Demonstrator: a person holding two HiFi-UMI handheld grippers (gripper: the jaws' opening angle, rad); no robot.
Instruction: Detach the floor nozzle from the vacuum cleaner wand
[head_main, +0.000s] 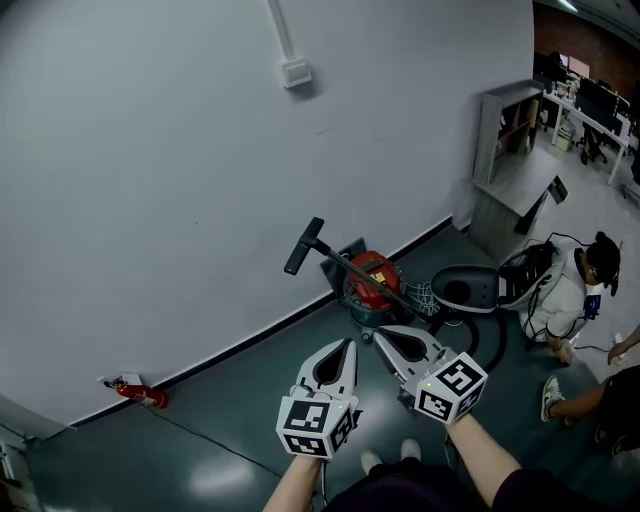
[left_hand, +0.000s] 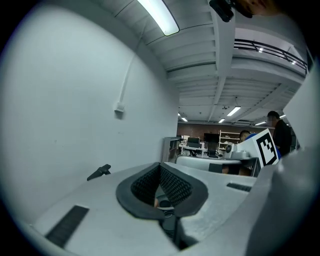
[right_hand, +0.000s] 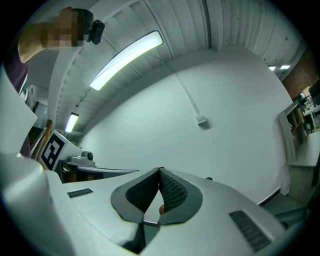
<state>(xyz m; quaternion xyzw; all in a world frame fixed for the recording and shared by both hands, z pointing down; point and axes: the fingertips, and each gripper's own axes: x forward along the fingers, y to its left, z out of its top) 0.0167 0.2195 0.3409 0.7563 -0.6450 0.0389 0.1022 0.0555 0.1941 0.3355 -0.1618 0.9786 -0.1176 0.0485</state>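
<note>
Against a plain white wall (head_main: 200, 150), on the dark grey floor (head_main: 230, 420), stands a red canister vacuum cleaner (head_main: 372, 280). Its slim dark wand (head_main: 345, 262) slants up to the black bar-shaped floor nozzle (head_main: 303, 245), which is attached and raised before the wall. Well short of it, the left gripper (head_main: 347, 345) and right gripper (head_main: 381, 336) hover side by side, both fully closed on nothing.
</note>
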